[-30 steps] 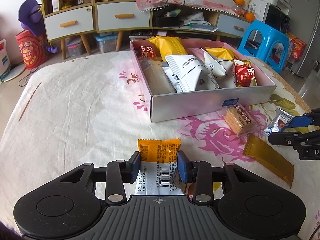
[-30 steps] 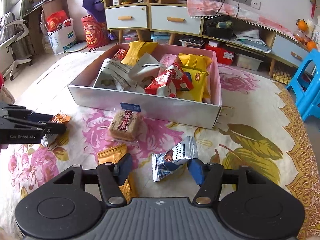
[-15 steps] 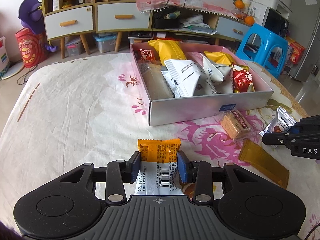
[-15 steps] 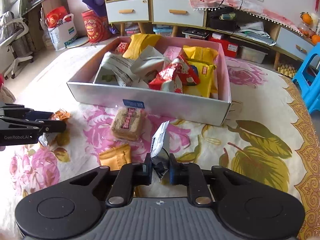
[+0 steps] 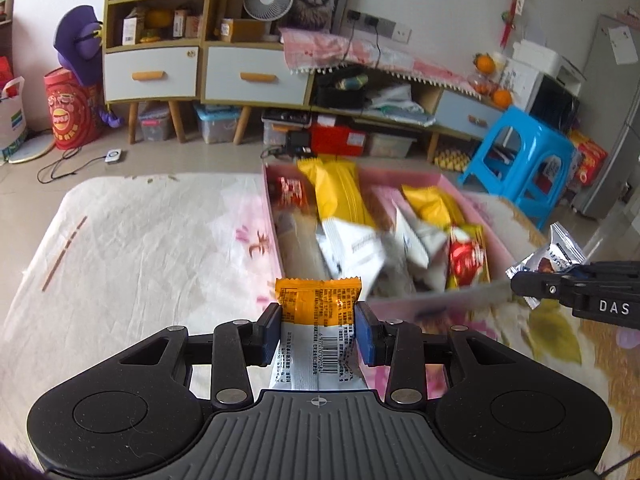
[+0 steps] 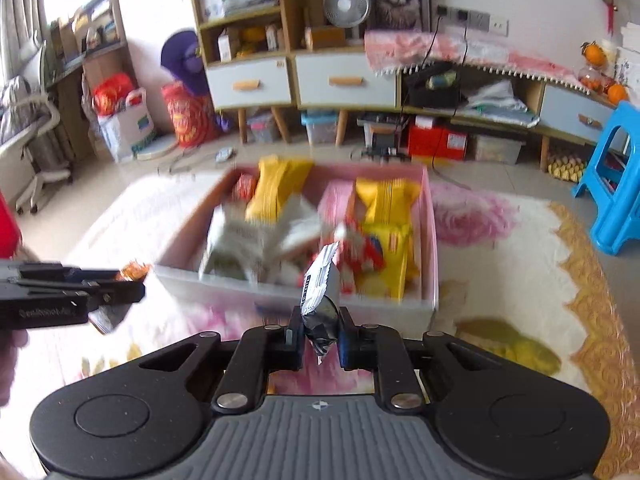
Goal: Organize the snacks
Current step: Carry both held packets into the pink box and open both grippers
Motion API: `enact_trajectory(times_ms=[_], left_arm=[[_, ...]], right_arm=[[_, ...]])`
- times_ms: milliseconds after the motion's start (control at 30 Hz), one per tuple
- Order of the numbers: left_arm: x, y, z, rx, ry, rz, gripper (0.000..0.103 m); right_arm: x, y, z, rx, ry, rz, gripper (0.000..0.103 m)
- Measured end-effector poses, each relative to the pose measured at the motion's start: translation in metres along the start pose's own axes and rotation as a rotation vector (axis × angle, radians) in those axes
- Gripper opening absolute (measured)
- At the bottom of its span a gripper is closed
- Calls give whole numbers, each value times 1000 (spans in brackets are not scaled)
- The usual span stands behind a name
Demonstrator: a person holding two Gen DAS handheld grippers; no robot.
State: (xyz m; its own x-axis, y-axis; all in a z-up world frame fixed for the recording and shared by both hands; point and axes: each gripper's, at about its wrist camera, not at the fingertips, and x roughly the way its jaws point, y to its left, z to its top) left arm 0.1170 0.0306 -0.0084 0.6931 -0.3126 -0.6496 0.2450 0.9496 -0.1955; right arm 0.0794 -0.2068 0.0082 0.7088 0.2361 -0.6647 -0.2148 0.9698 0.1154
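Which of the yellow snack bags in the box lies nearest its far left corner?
The long plain yellow bag beside the small red packet; the other yellow bag lies further right in the pink cardboard box.

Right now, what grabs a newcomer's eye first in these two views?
The open pink box heaped with yellow, white and red snack packets, mid-frame on the floral cloth. In front of it, the left tool clamps an orange-and-white packet and the right tool pinches a crumpled silver packet, both lifted clear.
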Motion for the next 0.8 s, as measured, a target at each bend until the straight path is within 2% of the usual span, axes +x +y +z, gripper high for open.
enact_trajectory(times_ms=[267, 533, 800], left_arm=[[32, -2, 23, -64, -44, 23, 36], [61, 3, 24, -67, -33, 48, 36], [71, 5, 25, -83, -40, 32, 36]], right_arm=[[26, 10, 31, 76, -43, 23, 6], [68, 10, 39, 91, 5, -9, 6], [78, -6, 42, 150, 15, -13, 7]])
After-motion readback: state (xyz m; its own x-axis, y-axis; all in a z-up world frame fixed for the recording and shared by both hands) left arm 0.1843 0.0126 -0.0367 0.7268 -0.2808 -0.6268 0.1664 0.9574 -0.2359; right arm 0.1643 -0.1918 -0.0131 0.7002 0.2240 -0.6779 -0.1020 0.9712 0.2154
